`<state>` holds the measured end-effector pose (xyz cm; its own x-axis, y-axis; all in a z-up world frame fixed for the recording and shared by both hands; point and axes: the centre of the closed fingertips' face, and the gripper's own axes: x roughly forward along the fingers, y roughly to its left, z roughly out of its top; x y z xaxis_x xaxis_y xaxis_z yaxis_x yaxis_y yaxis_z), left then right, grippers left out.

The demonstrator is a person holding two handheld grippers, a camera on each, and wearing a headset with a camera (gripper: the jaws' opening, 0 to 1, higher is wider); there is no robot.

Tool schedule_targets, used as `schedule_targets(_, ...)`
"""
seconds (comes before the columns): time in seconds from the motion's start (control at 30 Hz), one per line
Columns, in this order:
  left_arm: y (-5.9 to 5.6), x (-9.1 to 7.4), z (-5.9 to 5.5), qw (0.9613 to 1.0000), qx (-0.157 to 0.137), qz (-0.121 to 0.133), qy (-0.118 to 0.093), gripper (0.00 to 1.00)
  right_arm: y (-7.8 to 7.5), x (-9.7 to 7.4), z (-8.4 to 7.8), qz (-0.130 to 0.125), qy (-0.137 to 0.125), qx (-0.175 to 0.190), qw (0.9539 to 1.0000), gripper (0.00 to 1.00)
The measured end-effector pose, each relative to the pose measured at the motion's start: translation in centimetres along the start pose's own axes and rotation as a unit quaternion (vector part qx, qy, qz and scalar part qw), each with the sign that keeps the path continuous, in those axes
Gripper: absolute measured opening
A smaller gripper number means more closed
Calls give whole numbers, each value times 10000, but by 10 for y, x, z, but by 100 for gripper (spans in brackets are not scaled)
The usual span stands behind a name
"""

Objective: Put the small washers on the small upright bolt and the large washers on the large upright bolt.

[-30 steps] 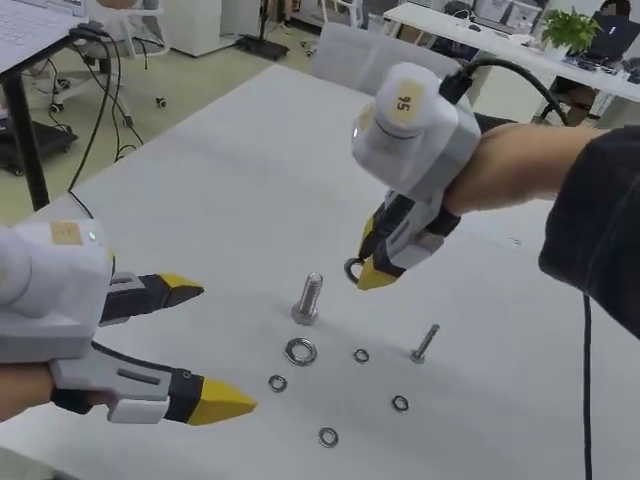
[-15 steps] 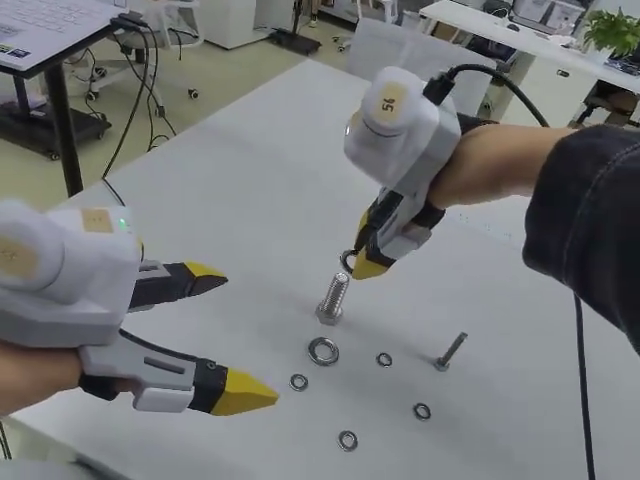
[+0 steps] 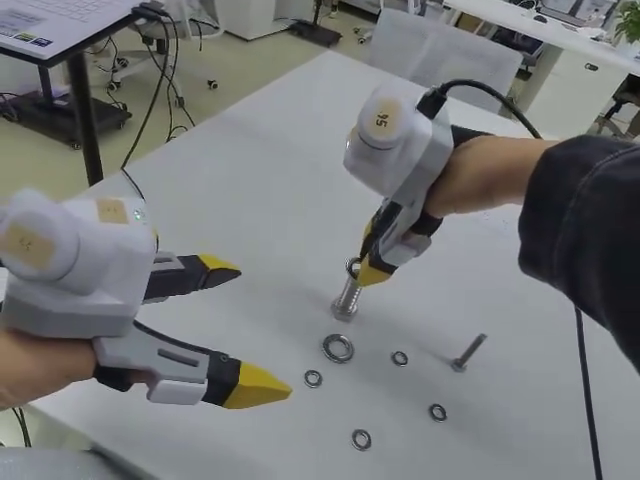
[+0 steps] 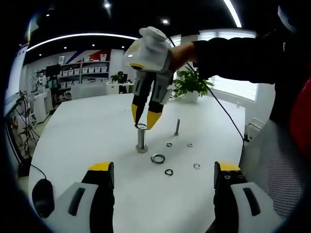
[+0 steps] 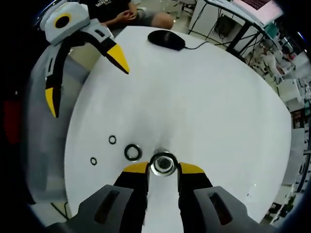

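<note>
A large washer [image 3: 353,267] is gripped between the yellow tips of the right tool [image 3: 366,272], which is closed narrowly on its rim. The washer is held right at the top of the large bolt [image 3: 346,298]. In the right gripper view the ring is seen lined up over the bolt's tip, though whether it has been passed round the thread cannot be told. The large bolt is stood upright on its head on the white counter [image 3: 250,170].

Just beside the bolt's foot, on the near side, a second large washer [image 3: 338,348] is seen lying flat. Four small washers [image 3: 313,378] are scattered around it, all lying apart from one another. The small bolt [image 3: 467,352] is stood on its head to the right of them, with nothing on it.

The left tool [image 3: 258,325] is held above the counter at the near left, its jaws spread wide with nothing between them, well apart from the bolts.
</note>
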<state>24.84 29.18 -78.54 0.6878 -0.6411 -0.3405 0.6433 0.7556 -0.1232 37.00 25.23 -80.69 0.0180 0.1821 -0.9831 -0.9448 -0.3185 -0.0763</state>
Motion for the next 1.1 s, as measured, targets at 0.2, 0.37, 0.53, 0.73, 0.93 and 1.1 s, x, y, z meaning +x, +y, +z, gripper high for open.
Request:
schedule_targets(0.2, -1, 1, -1, 10000, -8, -15, 45, 84, 1, 3, -1, 51, 18, 29, 10000, 23)
schedule_targets(0.37, -1, 2, -2, 10000, -19, -20, 54, 84, 2, 8, -3, 64, 32, 40, 10000, 23)
schedule_targets(0.53, -1, 2, -3, 10000, -30, -23, 71, 84, 2, 13, -4, 98, 13, 111, 9999, 23)
schedule_targets(0.73, 0, 2, -3, 10000, -43, -24, 83, 84, 3, 21, -5, 156, 6, 224, 9996, 23)
schedule_targets(0.93, 1, 2, -4, 9999, -52, -22, 99, 84, 5, 28, -6, 187, -29, 328, 9993, 23)
schedule_targets(1.1, 2, 2, -4, 9999, -68, -29, 97, 84, 4, 35, -9, 178, -38, 453, 9988, 23)
